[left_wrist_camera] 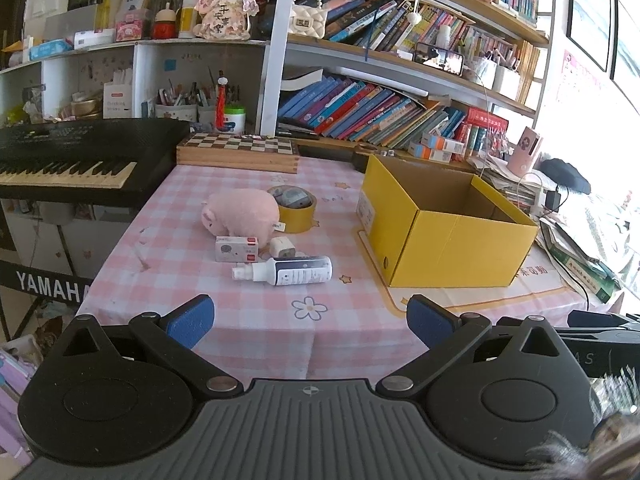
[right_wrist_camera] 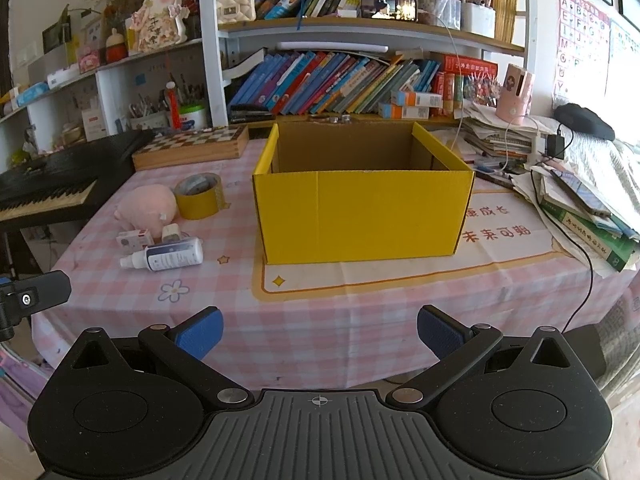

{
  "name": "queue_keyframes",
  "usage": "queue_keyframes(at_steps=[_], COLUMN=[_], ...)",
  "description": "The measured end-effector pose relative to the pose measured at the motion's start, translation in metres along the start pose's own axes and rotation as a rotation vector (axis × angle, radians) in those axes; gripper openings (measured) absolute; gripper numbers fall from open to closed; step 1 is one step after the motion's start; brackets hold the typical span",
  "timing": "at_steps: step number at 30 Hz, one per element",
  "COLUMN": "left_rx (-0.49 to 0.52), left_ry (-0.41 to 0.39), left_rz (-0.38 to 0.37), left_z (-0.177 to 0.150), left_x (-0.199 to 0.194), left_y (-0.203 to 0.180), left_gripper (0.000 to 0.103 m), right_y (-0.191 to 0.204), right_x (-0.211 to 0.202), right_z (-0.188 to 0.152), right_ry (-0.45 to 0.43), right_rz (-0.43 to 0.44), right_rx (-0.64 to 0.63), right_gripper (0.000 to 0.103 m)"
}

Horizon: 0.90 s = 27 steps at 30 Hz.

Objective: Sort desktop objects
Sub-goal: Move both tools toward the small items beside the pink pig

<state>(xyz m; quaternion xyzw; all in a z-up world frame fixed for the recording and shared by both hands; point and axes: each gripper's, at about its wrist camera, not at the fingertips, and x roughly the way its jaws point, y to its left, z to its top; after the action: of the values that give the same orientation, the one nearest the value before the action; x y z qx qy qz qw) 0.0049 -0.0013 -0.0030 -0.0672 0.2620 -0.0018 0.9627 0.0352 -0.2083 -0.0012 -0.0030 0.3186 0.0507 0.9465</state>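
With both tongs — left gripper [left_wrist_camera: 310, 320] and right gripper [right_wrist_camera: 320, 330] — spread empty, approach the lying white plastic spray bottle [left_wrist_camera: 294, 271] squarely across its body — then carry it to the open yellow cardboard box [right_wrist_camera: 362, 216].

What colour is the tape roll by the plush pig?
Yellow tape roll; left wrist view.

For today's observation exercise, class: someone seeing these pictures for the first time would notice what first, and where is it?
The open bright yellow cardboard box stands on the pink checked tablecloth, straight ahead of the open right gripper. To its left lies a small cluster: a pink plush pig beside a yellow tape roll, and nearer, a white spray bottle on its side. Behind, crowded bookshelves fill the wall.
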Motion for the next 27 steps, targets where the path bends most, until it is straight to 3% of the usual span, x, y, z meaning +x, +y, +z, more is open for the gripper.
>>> queue_keyframes(at_steps=[14,27], left_rx=[0.003,-0.002], left_ry=[-0.004,0.050], left_rz=[0.000,-0.017], left_z=[0.004,0.006], left_x=[0.001,0.016], left_y=[0.004,0.008], left_gripper=[0.103,0.103], right_y=[0.006,0.008], right_x=[0.008,0.012], right_z=[0.004,0.004], right_ry=[0.009,0.029], right_rz=[-0.003,-0.003], right_rx=[-0.008,-0.024], right_gripper=[0.103,0.103])
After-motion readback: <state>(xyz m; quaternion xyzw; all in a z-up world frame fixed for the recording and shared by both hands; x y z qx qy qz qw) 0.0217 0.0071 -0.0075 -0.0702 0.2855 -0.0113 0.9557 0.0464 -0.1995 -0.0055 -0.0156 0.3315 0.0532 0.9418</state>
